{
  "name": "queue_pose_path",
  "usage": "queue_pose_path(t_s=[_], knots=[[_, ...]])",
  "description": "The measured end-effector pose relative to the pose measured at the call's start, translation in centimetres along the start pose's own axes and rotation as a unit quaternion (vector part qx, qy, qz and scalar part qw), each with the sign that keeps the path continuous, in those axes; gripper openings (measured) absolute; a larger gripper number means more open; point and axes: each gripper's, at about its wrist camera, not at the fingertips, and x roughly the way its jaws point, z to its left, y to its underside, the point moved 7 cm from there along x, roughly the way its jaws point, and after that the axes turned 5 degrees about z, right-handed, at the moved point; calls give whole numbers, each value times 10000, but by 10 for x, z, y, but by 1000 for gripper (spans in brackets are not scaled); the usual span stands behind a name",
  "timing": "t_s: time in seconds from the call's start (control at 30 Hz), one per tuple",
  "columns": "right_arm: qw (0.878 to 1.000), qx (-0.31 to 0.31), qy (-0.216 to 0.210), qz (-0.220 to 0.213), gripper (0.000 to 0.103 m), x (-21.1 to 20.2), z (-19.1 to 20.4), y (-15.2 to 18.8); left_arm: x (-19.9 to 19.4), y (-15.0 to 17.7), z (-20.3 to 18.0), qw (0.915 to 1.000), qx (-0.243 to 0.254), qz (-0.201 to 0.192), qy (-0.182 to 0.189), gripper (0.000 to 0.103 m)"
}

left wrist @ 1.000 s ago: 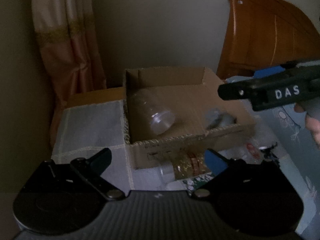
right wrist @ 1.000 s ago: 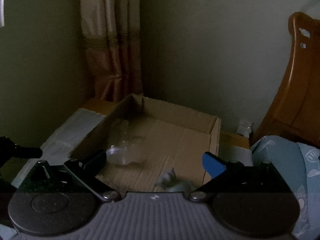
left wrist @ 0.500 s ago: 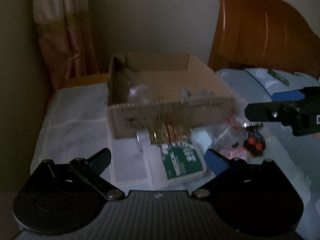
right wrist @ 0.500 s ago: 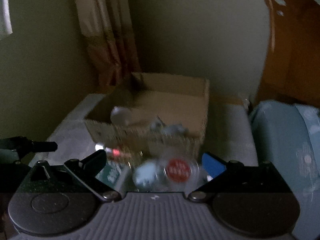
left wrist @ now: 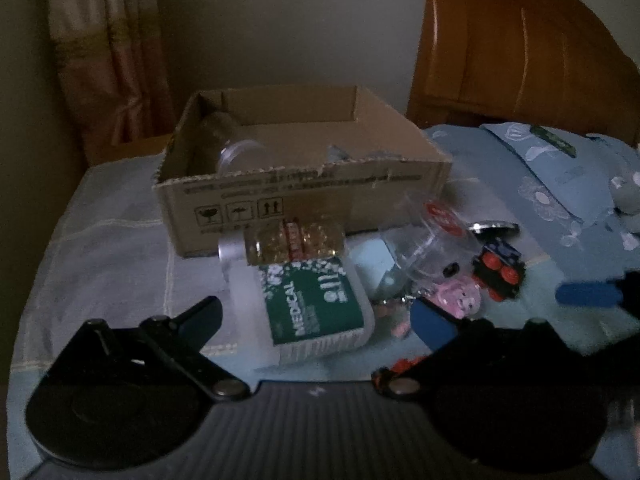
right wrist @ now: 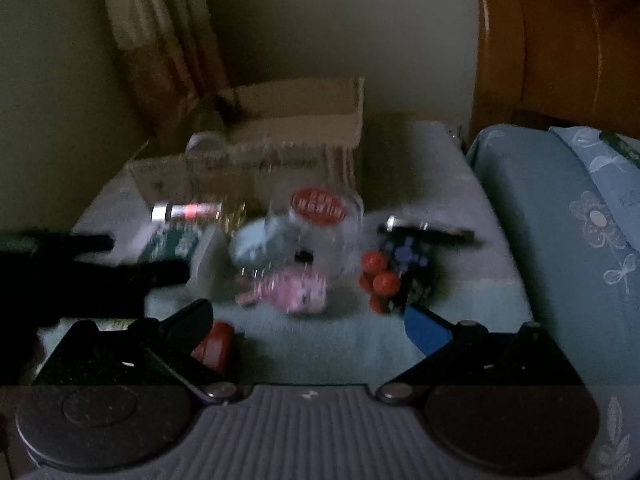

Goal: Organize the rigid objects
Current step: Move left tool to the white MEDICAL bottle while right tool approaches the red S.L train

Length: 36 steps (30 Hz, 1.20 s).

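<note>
Left gripper (left wrist: pixel 316 316), jaws spread wide, nothing between them, poised over a white bottle with green "MEDICAL" label (left wrist: pixel 316 312) lying on its side on the pale cloth (left wrist: pixel 116 248); right gripper (right wrist: pixel 306 322), jaws likewise apart and empty, above a pink toy (right wrist: pixel 294 290); tip of the right gripper also visible at the right edge of the left view.

Cardboard box (left wrist: pixel 304 196) at the back of the cloth, top open; clear jar (left wrist: pixel 244 156) lying inside toward its left wall; second pale object inside, too blurred to identify.

Just before the box front: bottle of amber capsules (left wrist: pixel 296 242) on its side, silver cap to the left, touching the labelled bottle; to the right, clear jar with red round label (left wrist: pixel 436 232), tipped over; dark toy vehicle with red wheels (left wrist: pixel 498 268) beside it; small red object (right wrist: pixel 216 344) near the left finger in the right view, blurred.

Blue patterned bedding (left wrist: pixel 552 184) and wooden headboard (left wrist: pixel 520 48) at right; curtain (left wrist: pixel 100 52) at left.
</note>
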Motion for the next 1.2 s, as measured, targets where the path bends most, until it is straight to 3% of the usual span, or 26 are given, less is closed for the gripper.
queue_pose_path(t_s=[0.23, 0.5, 0.87, 1.03, 1.2], knots=[[9992, -400, -86, 12, 103, -2, 4, 13, 25, -2, -3, 9995, 34, -17, -305, 101], [9976, -660, -168, 128, 103, 3, 5, 18, 40, 7, 13, 9992, -61, 204, -337, 101], [9863, -1482, -571, 439, 103, 23, 50, 36, 33, 14, 25, 9992, -2, 234, -330, 101], [9895, -1308, -419, 440, 103, 37, 57, 34, 34, 13, 28, 9992, -11, 248, -308, 101], [9926, -1125, -140, 438, 103, 39, 35, 35, 33, 13, 31, 9992, 4, 271, -281, 101]])
